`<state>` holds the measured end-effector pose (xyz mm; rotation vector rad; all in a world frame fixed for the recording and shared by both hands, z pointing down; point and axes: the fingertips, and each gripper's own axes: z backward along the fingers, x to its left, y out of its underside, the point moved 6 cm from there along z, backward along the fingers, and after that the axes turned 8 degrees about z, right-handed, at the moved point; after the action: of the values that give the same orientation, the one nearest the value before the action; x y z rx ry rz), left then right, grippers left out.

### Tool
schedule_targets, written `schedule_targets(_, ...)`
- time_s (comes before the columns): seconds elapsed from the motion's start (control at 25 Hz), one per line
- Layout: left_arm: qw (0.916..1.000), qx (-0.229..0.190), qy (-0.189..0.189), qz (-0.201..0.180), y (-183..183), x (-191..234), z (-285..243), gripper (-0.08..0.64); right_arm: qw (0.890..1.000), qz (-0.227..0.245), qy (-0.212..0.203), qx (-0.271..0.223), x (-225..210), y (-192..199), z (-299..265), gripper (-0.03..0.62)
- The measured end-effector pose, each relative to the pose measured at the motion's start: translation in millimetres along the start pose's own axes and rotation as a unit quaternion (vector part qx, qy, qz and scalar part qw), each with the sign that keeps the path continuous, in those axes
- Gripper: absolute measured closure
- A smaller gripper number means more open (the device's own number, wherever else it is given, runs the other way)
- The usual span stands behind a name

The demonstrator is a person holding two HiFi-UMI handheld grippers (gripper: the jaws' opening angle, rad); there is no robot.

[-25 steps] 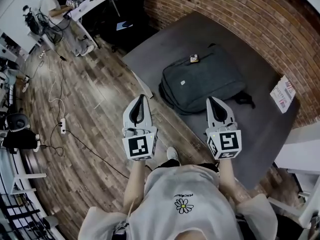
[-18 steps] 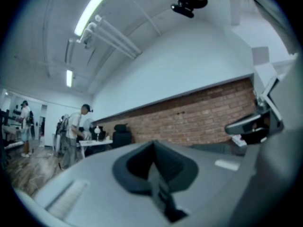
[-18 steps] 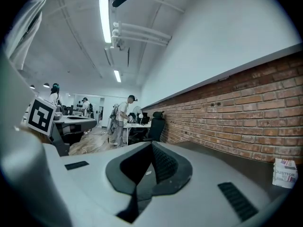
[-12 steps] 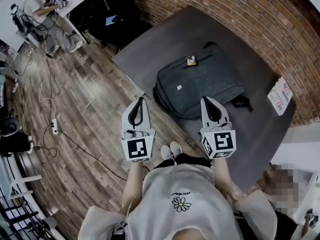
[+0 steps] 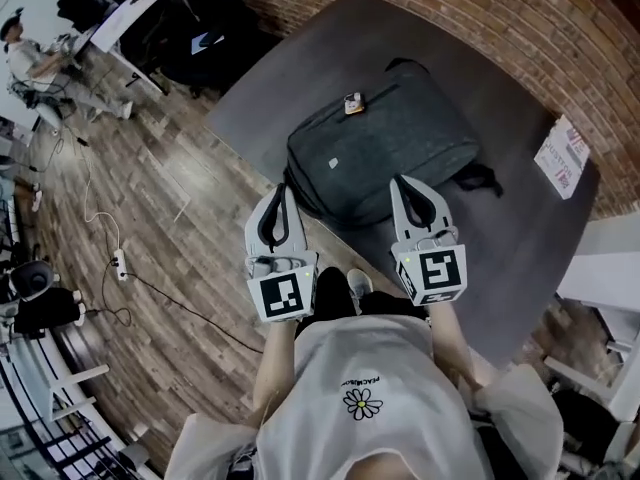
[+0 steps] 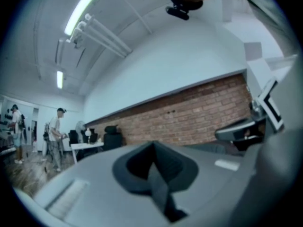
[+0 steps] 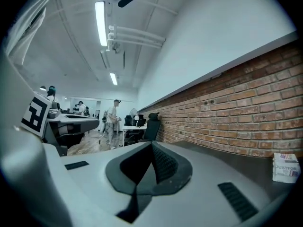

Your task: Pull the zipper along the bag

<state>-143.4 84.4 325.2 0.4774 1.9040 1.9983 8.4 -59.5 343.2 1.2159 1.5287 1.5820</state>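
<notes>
Charcoal fabric covers the backpack (image 5: 385, 143), which lies flat on the dark grey bench (image 5: 520, 258), its long side running toward the brick wall (image 5: 480, 18). The zipper's pull is too small to make out on it. A small yellowish tag (image 5: 352, 103) sits at the backpack's far end, a pale patch (image 5: 333, 165) on its upper face, and a black strap (image 5: 482, 178) trails from its right side.

Left tongs (image 5: 281, 192) are held just beside the backpack's near left corner, over the bench's edge, apart from the fabric. Their jaws are pressed together with nothing between them, as the left gripper view shows. Right tongs (image 5: 402, 185) show in the head view in front of the backpack's near edge. Whether they touch it cannot be told from above, and the right gripper view shows no fabric between the pads. These jaws are also closed tight and hold nothing. Both point level, away from the person and toward the backpack.

A white printed box (image 5: 563, 156) lies well to the right of the backpack, against the wall. Left of the backpack, off the bench, runs a wooden plank floor (image 5: 160, 238) with a power strip (image 5: 120, 261) and its cable. Nearer than the backpack, the person's shoes (image 5: 358, 283) and a white shirt with a daisy print (image 5: 362, 401) are in view.
</notes>
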Motion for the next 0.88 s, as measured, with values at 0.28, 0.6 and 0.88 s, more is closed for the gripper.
schedule_targets(0.28, 0.9959, 0.005, 0.090, -0.013, 6, -14, -38, 0.555, 0.995, -0.015, 0.095, 0.034, -18, 16, 25, 0.592)
schedule_targets(0.6, 0.9742, 0.009, 0.223, -0.035, 8, -53, -79, 0.555, 0.969, -0.027, 0.238, 0.061, -43, 19, 68, 0.592)
schedule_targets(0.88, 0.9548, 0.010, 0.295, -0.034, 11, -74, -100, 0.555, 0.949, -0.029, 0.304, 0.077, -41, 21, 83, 0.592)
